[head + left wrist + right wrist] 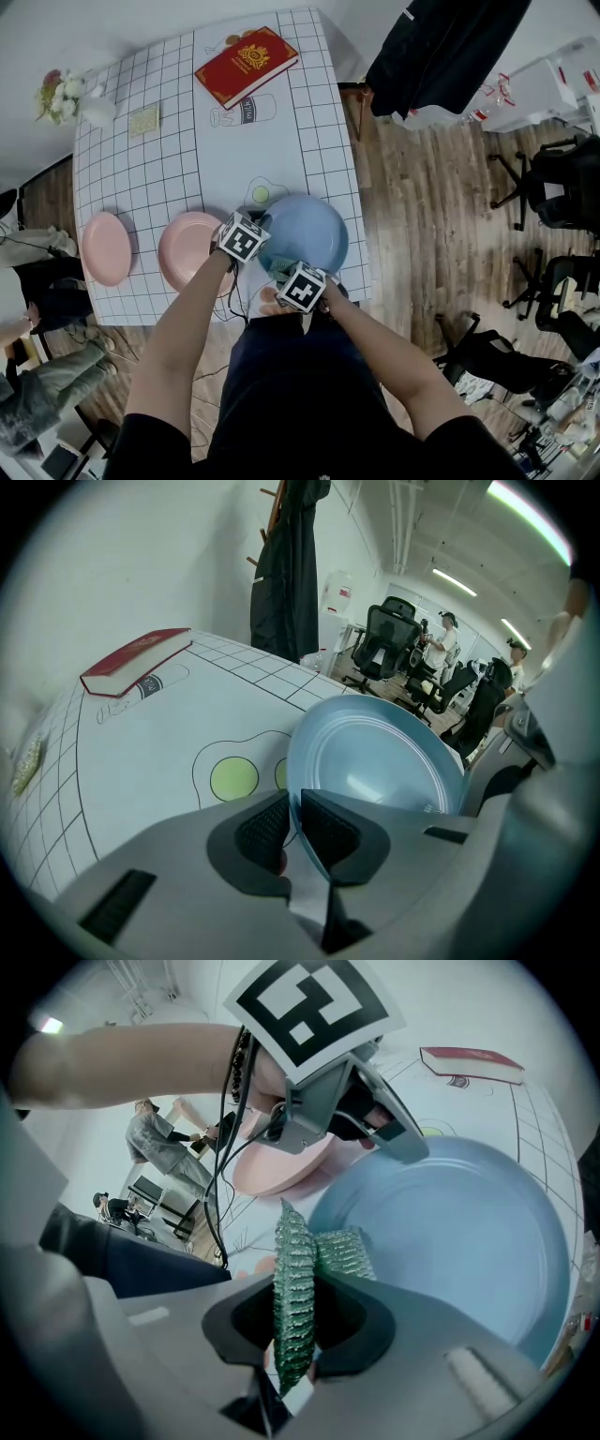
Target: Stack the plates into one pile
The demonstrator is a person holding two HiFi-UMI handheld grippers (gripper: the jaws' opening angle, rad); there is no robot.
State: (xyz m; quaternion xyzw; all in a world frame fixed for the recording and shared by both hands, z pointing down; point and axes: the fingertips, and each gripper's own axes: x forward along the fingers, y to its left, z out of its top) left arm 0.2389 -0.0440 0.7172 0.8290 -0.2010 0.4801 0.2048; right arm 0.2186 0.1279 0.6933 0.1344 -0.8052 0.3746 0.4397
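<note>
Left tongs [296, 808] and right tongs [311, 1251] — grey shells, each topped by a black-and-white marker cube [243, 236] (black cable [223, 1138] attached); dark short sleeves [145, 445].

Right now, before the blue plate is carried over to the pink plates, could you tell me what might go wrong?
1. The left gripper pinches only the thin rim of the blue plate, which looks tilted, so it could slip or swing.
2. The right gripper is shut on a green ribbed piece, so it cannot steady the plate.
3. The plate is near the table's front edge, beside the wooden floor; a drop might break it.
</note>
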